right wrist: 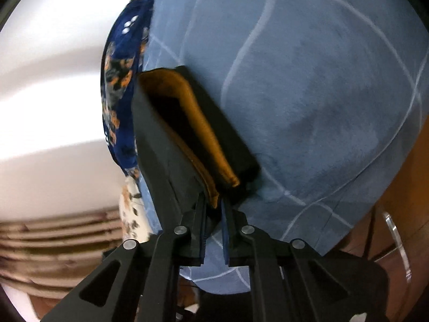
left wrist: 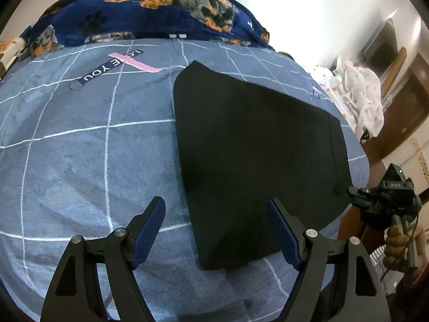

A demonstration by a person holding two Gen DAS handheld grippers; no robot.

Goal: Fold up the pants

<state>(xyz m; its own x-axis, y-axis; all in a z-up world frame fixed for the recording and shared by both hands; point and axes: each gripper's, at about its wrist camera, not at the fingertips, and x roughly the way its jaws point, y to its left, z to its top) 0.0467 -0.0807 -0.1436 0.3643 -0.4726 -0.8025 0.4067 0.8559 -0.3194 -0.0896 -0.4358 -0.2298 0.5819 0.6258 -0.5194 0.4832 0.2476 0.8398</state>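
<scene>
Black pants [left wrist: 254,134] lie folded flat on the right part of a blue checked bed sheet [left wrist: 80,147]. My left gripper [left wrist: 216,201] hangs open above their near end, its blue pads [left wrist: 150,230] spread wide and touching nothing. My right gripper [left wrist: 354,191] comes in from the right edge of the bed at the pants' near right corner. In the right wrist view the right gripper [right wrist: 214,202] is shut on the pants' edge [right wrist: 161,139], which is lifted so a brown lining [right wrist: 203,123] shows inside the fold.
A dark blue dog-print blanket [left wrist: 150,13] is bunched along the far side of the bed. White dotted cloth [left wrist: 359,94] and brown wooden furniture [left wrist: 402,86] stand past the bed's right edge. A person's hand [left wrist: 399,241] holds the right gripper's handle.
</scene>
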